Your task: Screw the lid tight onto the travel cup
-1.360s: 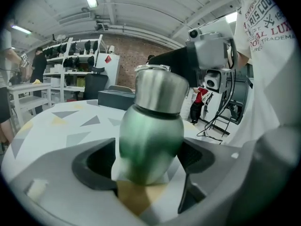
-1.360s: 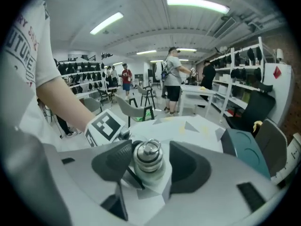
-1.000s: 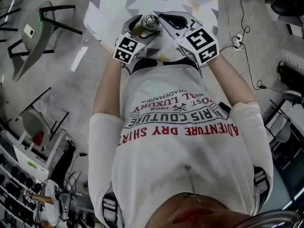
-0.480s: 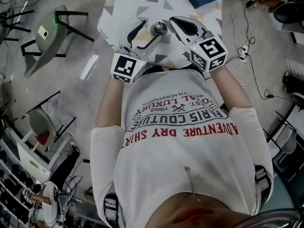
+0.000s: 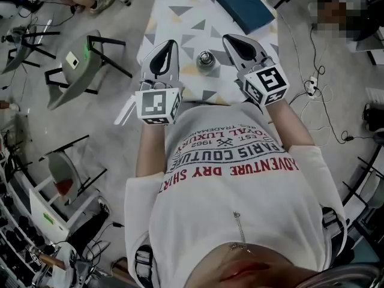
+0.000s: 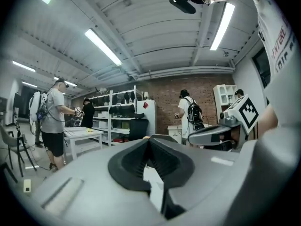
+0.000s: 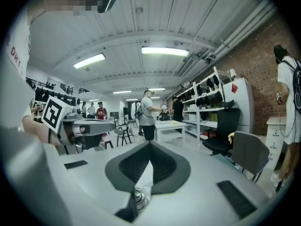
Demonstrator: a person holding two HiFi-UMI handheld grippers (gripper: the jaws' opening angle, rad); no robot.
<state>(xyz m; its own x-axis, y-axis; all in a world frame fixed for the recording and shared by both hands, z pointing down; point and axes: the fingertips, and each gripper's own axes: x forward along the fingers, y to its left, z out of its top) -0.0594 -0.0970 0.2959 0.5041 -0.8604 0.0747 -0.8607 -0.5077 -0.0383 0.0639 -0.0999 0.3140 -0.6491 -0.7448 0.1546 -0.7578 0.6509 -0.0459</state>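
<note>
While both pairs of jaws are closed on nothing, the travel cup (image 5: 207,62) stands upright on the table (image 5: 180,5), lid (image 5: 207,56) up, between left gripper (image 5: 168,45) and right gripper (image 5: 231,39), below their tips, neither clearly nearer.

1. Left gripper (image 5: 169,45): jaws pressed together, empty, pointing far.
2. Right gripper (image 5: 233,39): jaws together, empty, pointing far.
3. Held level, apart, forearms (image 5: 149,146) stretched forward from chest.
</note>
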